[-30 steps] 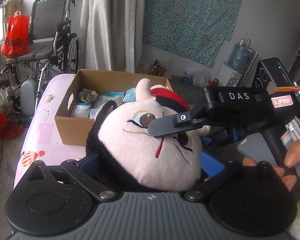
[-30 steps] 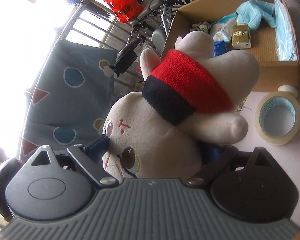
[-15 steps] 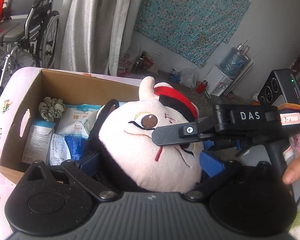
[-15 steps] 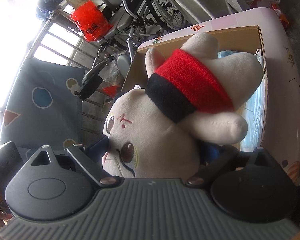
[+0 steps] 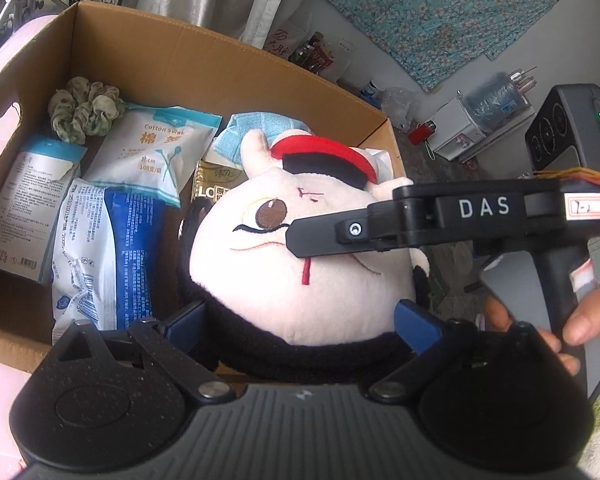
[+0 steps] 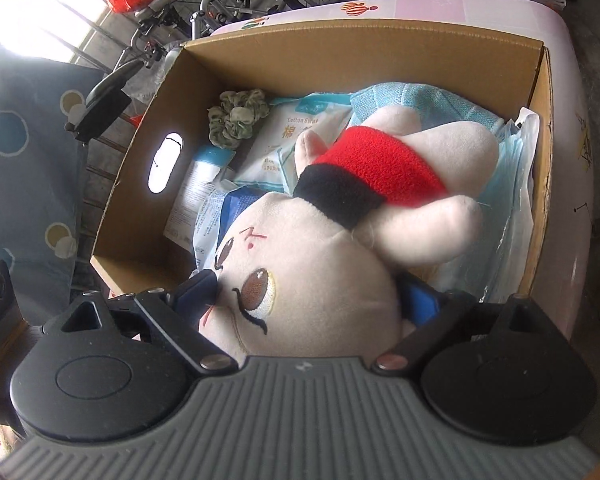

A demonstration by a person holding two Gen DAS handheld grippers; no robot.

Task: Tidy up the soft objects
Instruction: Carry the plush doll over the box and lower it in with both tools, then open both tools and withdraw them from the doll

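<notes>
The left gripper [image 5: 300, 320] has its blue fingers [image 5: 186, 322] clamped on the head of the plush toy [image 5: 300, 280], one on each side at the black-trimmed lower edge. The right gripper [image 6: 308, 300] squeezes the same head from the other side; a finger [image 6: 196, 292] presses beside the embroidered eye. Beyond both sets of fingertips, the toy's red-and-black body hangs over the open cardboard box [image 5: 220, 64]. Ahead and left of the left fingers lie a packet [image 5: 156, 148] printed "Cotton Swab" and "100", a blue-and-white pouch [image 5: 100, 248] and a green scrunchie [image 5: 84, 108]. The right gripper's body reads "DAS".
</notes>
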